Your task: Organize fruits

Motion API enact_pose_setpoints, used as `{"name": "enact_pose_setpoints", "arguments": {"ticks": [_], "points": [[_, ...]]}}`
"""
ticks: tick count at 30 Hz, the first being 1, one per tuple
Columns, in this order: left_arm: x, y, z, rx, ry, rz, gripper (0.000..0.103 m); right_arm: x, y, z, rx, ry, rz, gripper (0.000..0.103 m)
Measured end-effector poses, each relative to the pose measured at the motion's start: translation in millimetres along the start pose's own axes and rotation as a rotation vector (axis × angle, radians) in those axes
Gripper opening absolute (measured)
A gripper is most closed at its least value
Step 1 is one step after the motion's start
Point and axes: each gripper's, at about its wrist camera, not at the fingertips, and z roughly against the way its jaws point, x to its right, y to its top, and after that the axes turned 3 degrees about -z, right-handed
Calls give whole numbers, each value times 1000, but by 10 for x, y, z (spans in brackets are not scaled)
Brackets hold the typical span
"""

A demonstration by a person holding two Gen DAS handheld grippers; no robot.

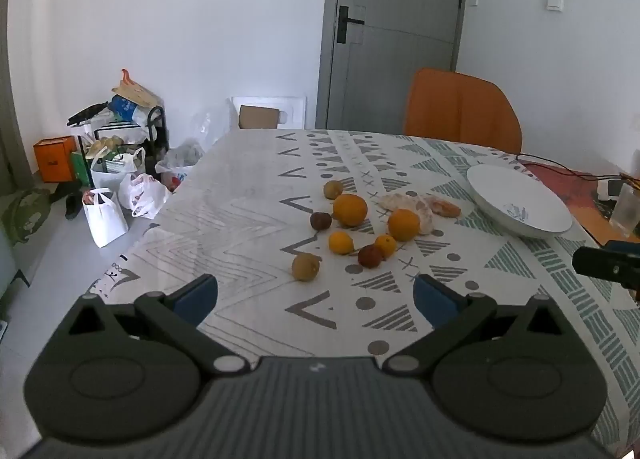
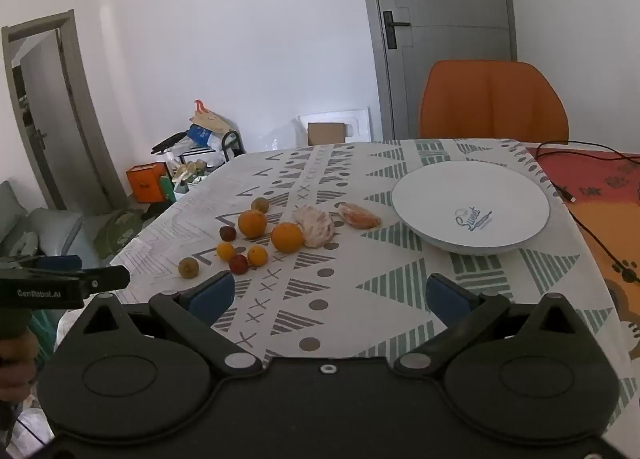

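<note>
- We've got the bench (image 2: 360, 299) under its patterned cloth, fruit scattered left of centre.
- Our white plate (image 2: 472, 195) sits bare to the right, apart from the fruit.
- Left claw (image 1: 316, 301) hangs spread wide, holding nothing; right claw (image 2: 330, 299) the same.
- Two big oranges (image 2: 287, 237) lie beside peeled segments (image 2: 316, 226); small fruits (image 2: 239, 263) cluster nearer us.

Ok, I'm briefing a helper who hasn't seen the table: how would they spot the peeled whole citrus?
Start at the big white plate on the patterned tablecloth, then look toward the fruit cluster beside it. The peeled whole citrus lies against the nearest large orange. It is the only pale, whitish, pith-covered ball; the piece nearer the plate is flatter and orange.
</note>
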Motion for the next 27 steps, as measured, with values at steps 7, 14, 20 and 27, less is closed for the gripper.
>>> {"name": "enact_pose_setpoints", "arguments": {"ticks": [7, 14, 20, 27], "points": [[19, -17, 43, 4, 5, 6, 103, -11, 7, 3, -5, -9, 1, 103], [-49, -20, 4, -2, 3, 16, 103, 11, 43, 16, 4, -16, -10, 103], [-58, -3, 4, -10, 3, 19, 103, -2, 31, 33, 15, -18, -1, 103], [-60, -2, 0, -12, 2, 20, 103, -2, 38, 38, 16, -19, -3, 103]]}}
